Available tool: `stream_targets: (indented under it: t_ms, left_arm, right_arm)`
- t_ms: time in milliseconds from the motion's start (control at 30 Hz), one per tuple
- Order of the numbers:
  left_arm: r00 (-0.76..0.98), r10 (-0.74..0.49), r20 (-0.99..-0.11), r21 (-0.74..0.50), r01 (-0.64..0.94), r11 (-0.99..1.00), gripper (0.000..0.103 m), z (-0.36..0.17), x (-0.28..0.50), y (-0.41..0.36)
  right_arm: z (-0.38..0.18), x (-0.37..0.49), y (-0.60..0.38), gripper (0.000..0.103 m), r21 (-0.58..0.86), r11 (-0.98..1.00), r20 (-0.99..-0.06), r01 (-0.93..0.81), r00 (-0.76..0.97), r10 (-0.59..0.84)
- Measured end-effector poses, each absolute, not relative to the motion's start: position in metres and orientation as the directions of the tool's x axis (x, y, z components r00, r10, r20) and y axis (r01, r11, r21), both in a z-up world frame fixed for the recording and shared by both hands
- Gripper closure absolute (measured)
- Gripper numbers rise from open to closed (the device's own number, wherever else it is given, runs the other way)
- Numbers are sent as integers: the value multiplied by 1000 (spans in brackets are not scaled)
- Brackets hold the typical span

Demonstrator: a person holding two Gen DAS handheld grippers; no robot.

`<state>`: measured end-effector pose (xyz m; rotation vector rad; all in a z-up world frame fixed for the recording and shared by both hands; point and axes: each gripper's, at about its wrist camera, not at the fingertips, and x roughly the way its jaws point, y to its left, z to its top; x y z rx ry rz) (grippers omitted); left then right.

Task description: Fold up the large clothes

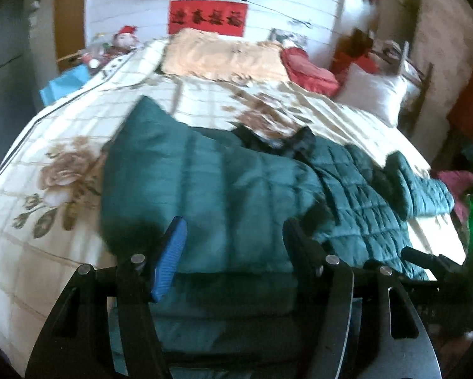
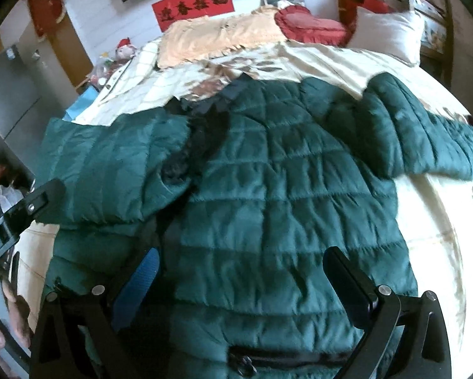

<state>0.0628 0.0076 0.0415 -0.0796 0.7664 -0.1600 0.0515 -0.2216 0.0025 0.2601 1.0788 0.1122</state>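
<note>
A dark green quilted puffer jacket (image 2: 268, 189) lies spread on the floral bedspread (image 1: 47, 164), taking up the near half of the bed, collar toward the far side. Its left sleeve (image 2: 110, 170) is folded in across the chest; the right sleeve (image 2: 425, 139) stretches out toward the bed's right edge.

The left gripper (image 1: 233, 240) hovers over the folded-in part with its jaws parted and nothing between them. The right gripper (image 2: 239, 271) stands wide over the near hem, above a zipped pocket (image 2: 286, 360), also empty.

The jacket looks soft, puffy and fairly light, with a smooth shell that will likely slip and spring back after a fold. A pinch on a stitched seam, the cuff or the hem edge should hold better than a bite into the padding; the outstretched sleeve's cuff seems the natural next hold.
</note>
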Motion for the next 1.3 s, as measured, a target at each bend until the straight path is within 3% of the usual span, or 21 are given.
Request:
stream_targets:
  t_ms: [233,467,533,600,633,700,800,1067,1300]
  left_arm:
    - [742,-103,-662,-160,-6,987,39,47,60,63]
    - [714,-44,-699,-192,-128,973,39,27,63,107]
    - [696,-39,-717,-196,-148,969,39,19,64,114]
    - [686,-44,-727,-208,-158,965,40,12,65,118]
    - [683,-46,-729,-212,-161,964,40,10,65,118]
    - [678,-44,-734,-212,-168,963,40,7,66,121]
    - [675,-38,-737,-214,-180,960,40,7,67,123]
    - [650,-32,-760,-206,-193,959,40,-4,72,119]
    - [610,-13,-793,-158,-185,970,40,-17,80,109]
  right_arm:
    - [-6,100,-199,0,353,936,-833,-15,451,321]
    - [-27,151,-174,1,365,930,-842,-34,413,346]
    - [-33,159,-168,14,379,924,-841,-53,395,368]
    - [-39,163,-162,41,385,921,-843,-65,382,379]
    - [-40,165,-158,46,371,926,-846,-73,384,369]
    - [-38,164,-154,68,352,931,-843,-97,399,361]
    - [-22,160,-152,84,307,941,-829,-138,446,336]
    - [39,151,-181,89,129,980,-748,-151,634,197]
    - [49,158,-227,89,70,997,-748,-43,658,81]
